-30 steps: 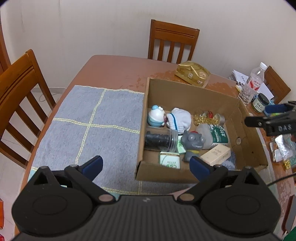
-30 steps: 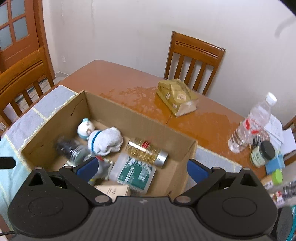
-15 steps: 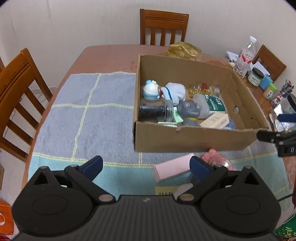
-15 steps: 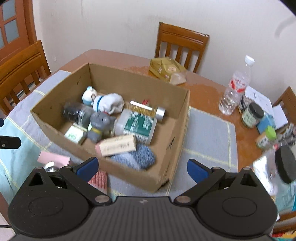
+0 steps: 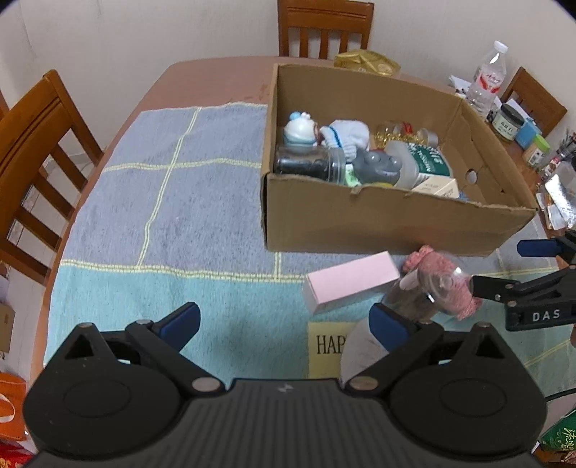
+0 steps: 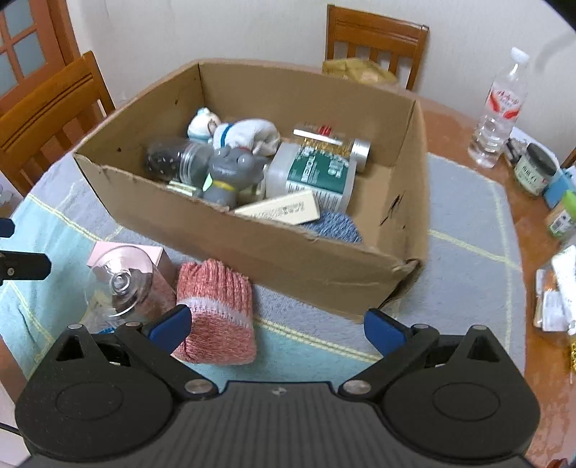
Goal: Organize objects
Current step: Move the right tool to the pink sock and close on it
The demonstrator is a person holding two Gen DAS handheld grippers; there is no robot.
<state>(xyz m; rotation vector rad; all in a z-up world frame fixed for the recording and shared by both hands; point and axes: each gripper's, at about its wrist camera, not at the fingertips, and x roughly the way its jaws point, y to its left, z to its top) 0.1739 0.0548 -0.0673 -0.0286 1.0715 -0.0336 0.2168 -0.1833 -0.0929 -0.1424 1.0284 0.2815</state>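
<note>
Plain pale wall (image 5: pixel 144 32); wooden chairs (image 5: pixel 324 25) round brown table (image 5: pixel 201 82); glazed door (image 6: pixel 32 36) left.

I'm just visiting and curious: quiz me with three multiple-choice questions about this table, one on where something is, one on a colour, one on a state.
1. Where is the grey toy?
A. inside the cardboard box
B. on the cloth
C. on a chair

2. What colour is the small carton outside the box?
A. green
B. pink
C. black

3. How do the right gripper fingers stand?
A. shut on a sock
B. shut, empty
C. open, empty

Key: 1 A, it stands among the box's contents; 2 B, pale pink carton on the cloth; 3 C, wide apart, nothing between.
</note>
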